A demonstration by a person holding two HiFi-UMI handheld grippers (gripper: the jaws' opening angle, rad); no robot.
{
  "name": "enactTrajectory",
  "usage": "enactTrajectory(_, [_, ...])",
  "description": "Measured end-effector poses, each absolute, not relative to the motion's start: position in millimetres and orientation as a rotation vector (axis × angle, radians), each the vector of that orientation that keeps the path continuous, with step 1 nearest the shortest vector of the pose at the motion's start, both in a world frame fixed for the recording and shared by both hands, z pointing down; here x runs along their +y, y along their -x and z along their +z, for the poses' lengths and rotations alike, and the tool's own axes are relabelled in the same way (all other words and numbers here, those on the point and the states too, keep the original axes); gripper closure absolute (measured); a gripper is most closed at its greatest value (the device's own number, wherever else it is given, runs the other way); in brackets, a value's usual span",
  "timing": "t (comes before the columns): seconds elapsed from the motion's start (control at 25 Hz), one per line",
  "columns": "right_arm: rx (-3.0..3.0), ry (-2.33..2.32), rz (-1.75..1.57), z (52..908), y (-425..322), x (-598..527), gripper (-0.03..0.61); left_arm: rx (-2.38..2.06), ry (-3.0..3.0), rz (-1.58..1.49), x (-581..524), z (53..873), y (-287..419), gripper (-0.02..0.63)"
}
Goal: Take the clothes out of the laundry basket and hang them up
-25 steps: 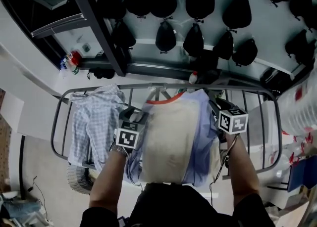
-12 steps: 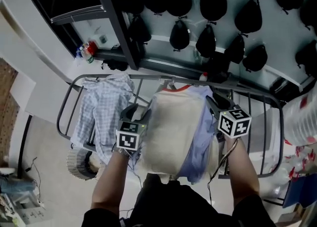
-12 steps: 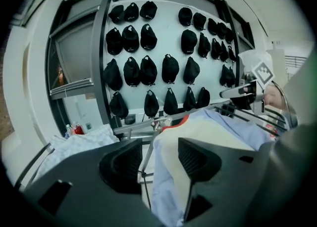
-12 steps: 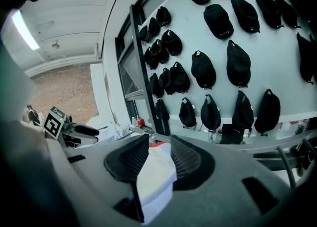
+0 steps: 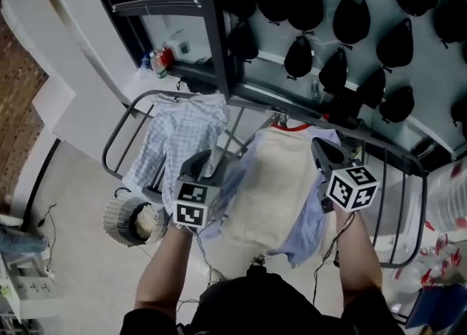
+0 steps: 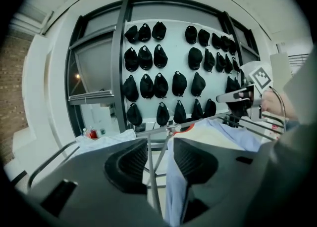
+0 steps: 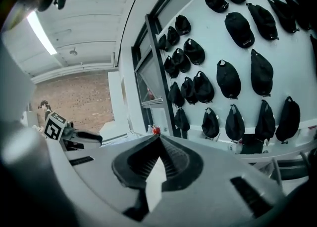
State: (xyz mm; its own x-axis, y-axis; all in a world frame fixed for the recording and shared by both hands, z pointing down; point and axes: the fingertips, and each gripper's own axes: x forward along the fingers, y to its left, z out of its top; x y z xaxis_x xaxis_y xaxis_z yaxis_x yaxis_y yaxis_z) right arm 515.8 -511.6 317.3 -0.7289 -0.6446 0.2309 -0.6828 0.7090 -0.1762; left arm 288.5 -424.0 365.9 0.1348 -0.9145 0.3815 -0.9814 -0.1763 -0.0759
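Note:
A cream and pale-blue garment [image 5: 271,184] with an orange collar hangs on a hanger over the grey drying rack [image 5: 122,133]; it also shows in the left gripper view [image 6: 223,134]. My left gripper [image 5: 210,160] is at its left edge. Its jaws have just been closing but stand apart with nothing between the pads [image 6: 130,164]; only a rack bar shows through the gap. My right gripper [image 5: 322,149] is at the garment's right shoulder, and its jaws [image 7: 157,144] meet with nothing between them. The woven laundry basket [image 5: 131,220] sits on the floor at lower left.
A blue checked shirt [image 5: 184,136] is draped over the rack's left end. Behind the rack stands a dark post [image 5: 211,27] and a wall hung with several black caps [image 5: 350,16]. Bottles [image 5: 162,58] stand on a ledge beside the post.
Both grippers have risen and drawn slightly away from the garment's sides. The right jaws have shut. The head view has swung, so the basket now shows further right.

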Motion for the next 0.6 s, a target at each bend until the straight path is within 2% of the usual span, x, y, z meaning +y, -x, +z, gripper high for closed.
enactTrajectory(0.24, [-2.813,-1.02,0.413,303.3,-459.2,-462.5,0.573,-1.962,-2.158,0.442,-360.2,351.9,-226.5,0.577])
enactTrajectory(0.6, [-2.83,-0.946,0.406,295.5,-381.7,-364.5,0.574,-1.999,-2.128,0.371,-266.1,336.0,-157.1,0.601])
